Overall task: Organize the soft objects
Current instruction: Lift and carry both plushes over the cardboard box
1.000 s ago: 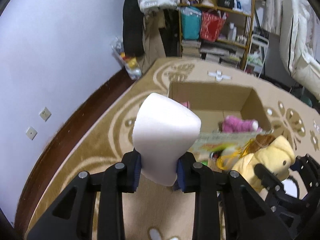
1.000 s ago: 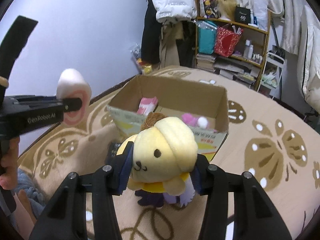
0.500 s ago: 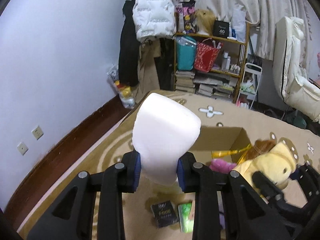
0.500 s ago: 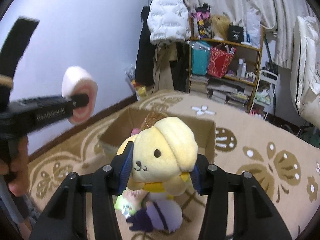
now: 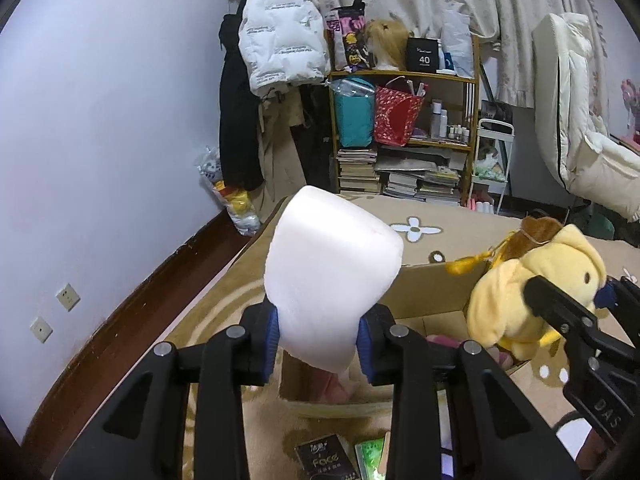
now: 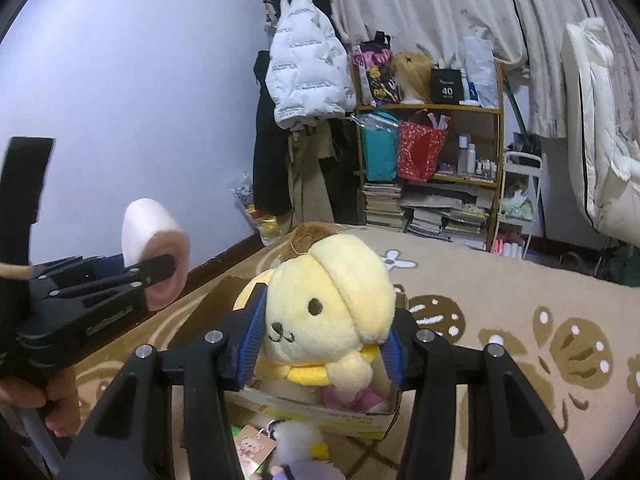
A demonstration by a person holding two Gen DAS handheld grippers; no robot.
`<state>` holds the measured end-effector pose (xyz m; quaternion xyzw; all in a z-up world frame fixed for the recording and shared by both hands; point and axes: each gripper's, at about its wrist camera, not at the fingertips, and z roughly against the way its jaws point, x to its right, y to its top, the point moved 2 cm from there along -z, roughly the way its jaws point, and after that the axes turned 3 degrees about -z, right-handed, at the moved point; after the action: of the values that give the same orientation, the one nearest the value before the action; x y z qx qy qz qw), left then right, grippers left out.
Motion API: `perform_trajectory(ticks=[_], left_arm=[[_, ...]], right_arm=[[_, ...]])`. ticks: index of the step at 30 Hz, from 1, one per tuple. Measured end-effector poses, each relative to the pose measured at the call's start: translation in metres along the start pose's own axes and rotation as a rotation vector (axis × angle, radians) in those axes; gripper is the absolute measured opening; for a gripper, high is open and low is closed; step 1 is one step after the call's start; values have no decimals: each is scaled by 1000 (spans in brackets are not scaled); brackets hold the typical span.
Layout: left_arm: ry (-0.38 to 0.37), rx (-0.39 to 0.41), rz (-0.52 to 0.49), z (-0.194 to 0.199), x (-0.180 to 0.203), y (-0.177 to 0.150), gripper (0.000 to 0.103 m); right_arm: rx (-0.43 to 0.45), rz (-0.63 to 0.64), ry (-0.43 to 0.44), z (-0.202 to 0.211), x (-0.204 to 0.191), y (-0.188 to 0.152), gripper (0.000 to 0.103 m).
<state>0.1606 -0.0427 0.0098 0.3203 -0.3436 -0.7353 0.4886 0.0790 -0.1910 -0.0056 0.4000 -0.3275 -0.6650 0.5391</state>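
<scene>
My left gripper [image 5: 318,340] is shut on a white and pink soft roll [image 5: 330,280], held above the near left corner of an open cardboard box [image 5: 436,292]. The roll and left gripper also show in the right wrist view [image 6: 154,248]. My right gripper [image 6: 322,344] is shut on a yellow plush dog [image 6: 332,312] with a brown cap, held over the box [image 6: 320,404]. The dog shows at the right of the left wrist view [image 5: 528,288]. A pink plush [image 6: 352,396] lies inside the box.
A patterned beige carpet [image 6: 500,320] covers the floor. Small packets [image 5: 332,460] and a small plush keychain [image 6: 292,440] lie in front of the box. A cluttered shelf [image 5: 404,140], hanging coats [image 5: 280,48] and a white chair [image 5: 580,140] stand at the back.
Both grippers have risen and tilted up with their toys. The box has dropped lower in both views and more of the room's back wall shows.
</scene>
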Motion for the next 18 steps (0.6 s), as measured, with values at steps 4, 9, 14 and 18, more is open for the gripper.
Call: perform_trajectory(ticks=[4,9,14,18], left_arm=[[12,-26,-16,-15,9,-8,31],[50,-96,-53,-35,20,-21,32],[44,-129,-63,-43,26,-28,33],[45,-139,-55,-47,25,-30,38]], right_arm=[[-38,-51,10,-14,11,-7,54],[-69,-51,-3,-28,19,-16,55],[-97,-48,-23,-37,23,-23,57],[-114,-51,-19,-40,23,-26,60]])
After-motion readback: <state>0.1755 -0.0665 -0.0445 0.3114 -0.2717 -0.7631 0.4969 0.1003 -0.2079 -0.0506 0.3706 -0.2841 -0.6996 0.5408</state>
